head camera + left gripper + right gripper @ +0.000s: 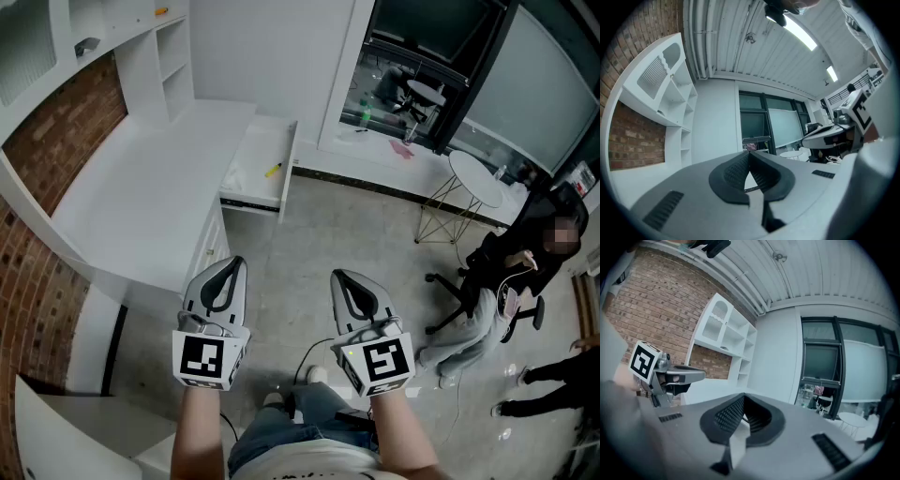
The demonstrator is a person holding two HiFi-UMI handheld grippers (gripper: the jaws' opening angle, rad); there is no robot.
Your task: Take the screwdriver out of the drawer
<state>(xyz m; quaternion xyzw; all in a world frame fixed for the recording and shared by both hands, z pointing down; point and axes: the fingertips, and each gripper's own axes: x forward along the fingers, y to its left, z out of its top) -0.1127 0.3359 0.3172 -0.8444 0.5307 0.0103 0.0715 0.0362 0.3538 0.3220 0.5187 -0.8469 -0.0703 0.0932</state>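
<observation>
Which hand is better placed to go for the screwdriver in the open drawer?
Left, probably. The left gripper sits more in line with the drawer and the yellow screwdriver; the right gripper is farther aside. Both shut, empty.

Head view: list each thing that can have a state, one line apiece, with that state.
drawer: pulled open from the white cabinet.
screwdriver: lying inside the drawer, not held.
left gripper: fingers shut, nothing between them, well short of the drawer.
right gripper: fingers shut, nothing between them, well short of the drawer.
</observation>
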